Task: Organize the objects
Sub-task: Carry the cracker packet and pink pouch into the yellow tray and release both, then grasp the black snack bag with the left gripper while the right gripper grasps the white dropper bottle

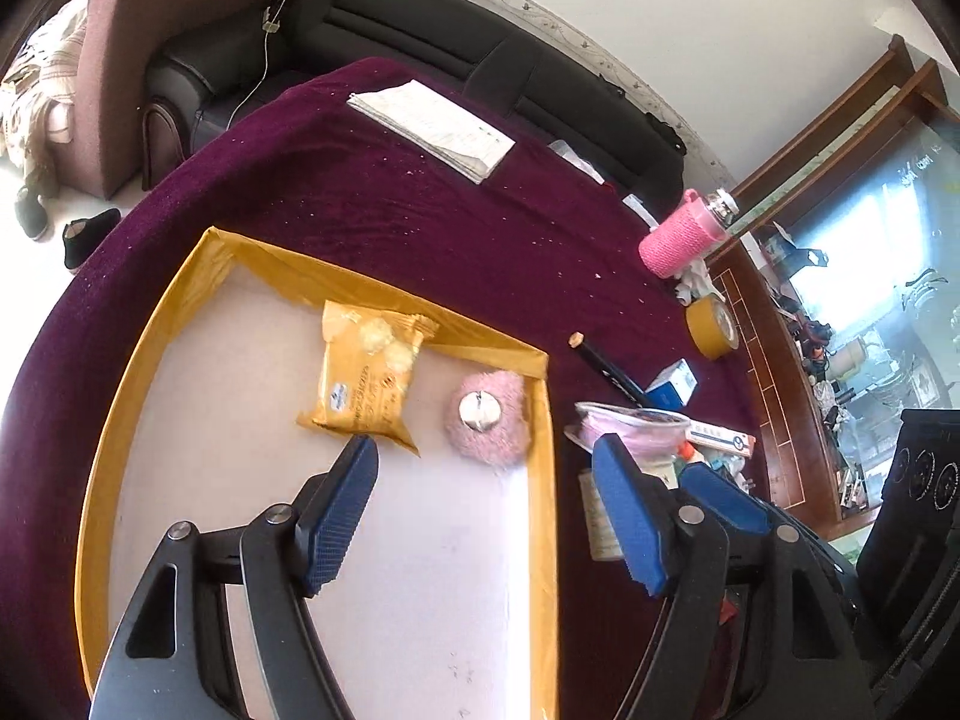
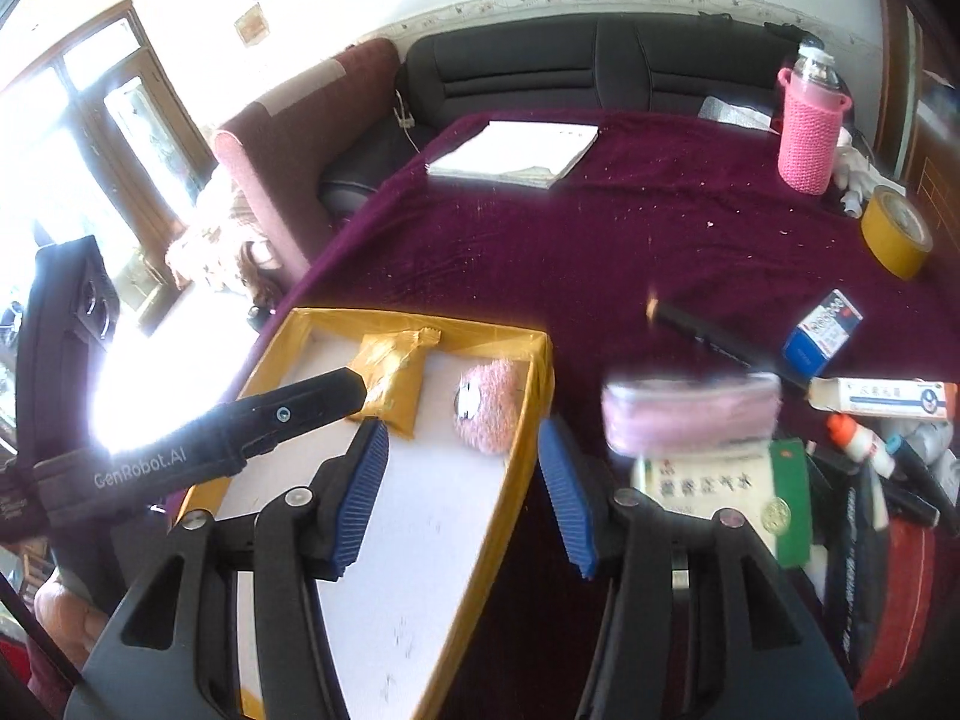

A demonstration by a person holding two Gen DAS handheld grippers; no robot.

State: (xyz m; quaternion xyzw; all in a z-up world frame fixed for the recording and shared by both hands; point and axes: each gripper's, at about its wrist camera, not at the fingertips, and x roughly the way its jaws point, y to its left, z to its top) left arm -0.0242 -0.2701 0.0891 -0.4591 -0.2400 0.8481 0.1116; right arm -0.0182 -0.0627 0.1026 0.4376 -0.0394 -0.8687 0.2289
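A shallow box with yellow-taped rim (image 1: 543,456) (image 2: 516,414) lies on the purple table. In it are a yellow snack packet (image 1: 363,381) (image 2: 390,384) and a pink fluffy item (image 1: 489,417) (image 2: 487,405). My left gripper (image 1: 486,510) is open and empty over the box, behind these two. My right gripper (image 2: 462,492) is open and empty above the box's right rim. The left gripper's black finger (image 2: 300,405) shows in the right wrist view, tip by the packet. A pink pack (image 1: 630,426) (image 2: 690,414) lies right of the box.
Right of the box lie a black pen (image 2: 708,342), a blue box (image 2: 822,333), a white medicine box (image 2: 882,399), a green-white box (image 2: 732,492), glue and markers. Farther back stand a yellow tape roll (image 2: 897,234), a pink-sleeved bottle (image 2: 810,132) and a white notebook (image 2: 516,153). A black sofa is behind.
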